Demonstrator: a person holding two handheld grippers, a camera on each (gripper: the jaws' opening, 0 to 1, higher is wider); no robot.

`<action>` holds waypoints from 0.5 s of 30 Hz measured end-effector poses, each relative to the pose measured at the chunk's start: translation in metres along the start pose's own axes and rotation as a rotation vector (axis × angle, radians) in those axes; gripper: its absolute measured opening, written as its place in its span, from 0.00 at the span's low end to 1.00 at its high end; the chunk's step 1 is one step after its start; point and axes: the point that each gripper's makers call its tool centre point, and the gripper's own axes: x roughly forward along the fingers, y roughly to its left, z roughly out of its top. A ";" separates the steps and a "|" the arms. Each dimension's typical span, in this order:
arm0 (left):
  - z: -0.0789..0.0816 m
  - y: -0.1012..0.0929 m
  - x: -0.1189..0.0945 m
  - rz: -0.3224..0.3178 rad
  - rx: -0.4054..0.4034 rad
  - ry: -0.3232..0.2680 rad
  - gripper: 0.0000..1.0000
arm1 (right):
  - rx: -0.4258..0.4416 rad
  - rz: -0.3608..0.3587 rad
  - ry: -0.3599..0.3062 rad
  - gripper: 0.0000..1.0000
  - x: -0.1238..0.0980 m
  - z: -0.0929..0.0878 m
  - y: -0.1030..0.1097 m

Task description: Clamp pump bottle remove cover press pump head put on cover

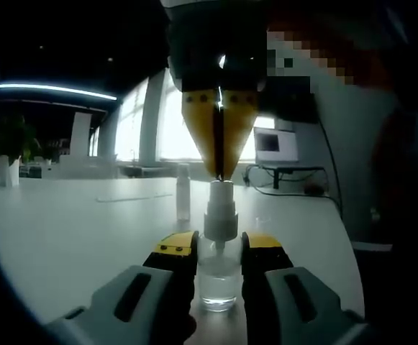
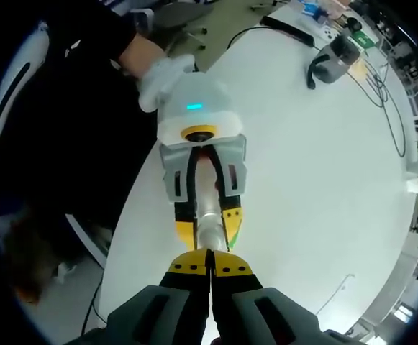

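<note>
Left gripper (image 1: 218,253) clamps pump bottle (image 1: 218,277); right gripper (image 1: 221,171) vertical above.

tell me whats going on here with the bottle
A person holds a pair of tongs in each hand. The left tongs are clamped around a clear pump bottle standing on the white table. The right tongs, shut, come down from above with their tips on the pump head. A cover stands behind.

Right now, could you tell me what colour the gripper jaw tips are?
Yellow, with black pads; clearest on the right gripper in the left gripper view, above the pump bottle.
</note>
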 end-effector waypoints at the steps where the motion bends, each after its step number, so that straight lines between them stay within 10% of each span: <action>1: 0.000 0.000 0.000 0.000 0.000 0.000 0.15 | -0.002 0.001 0.001 0.00 0.000 0.000 0.001; 15: 0.000 -0.001 0.000 0.000 0.001 0.000 0.15 | -0.010 0.005 0.015 0.00 0.001 0.001 0.004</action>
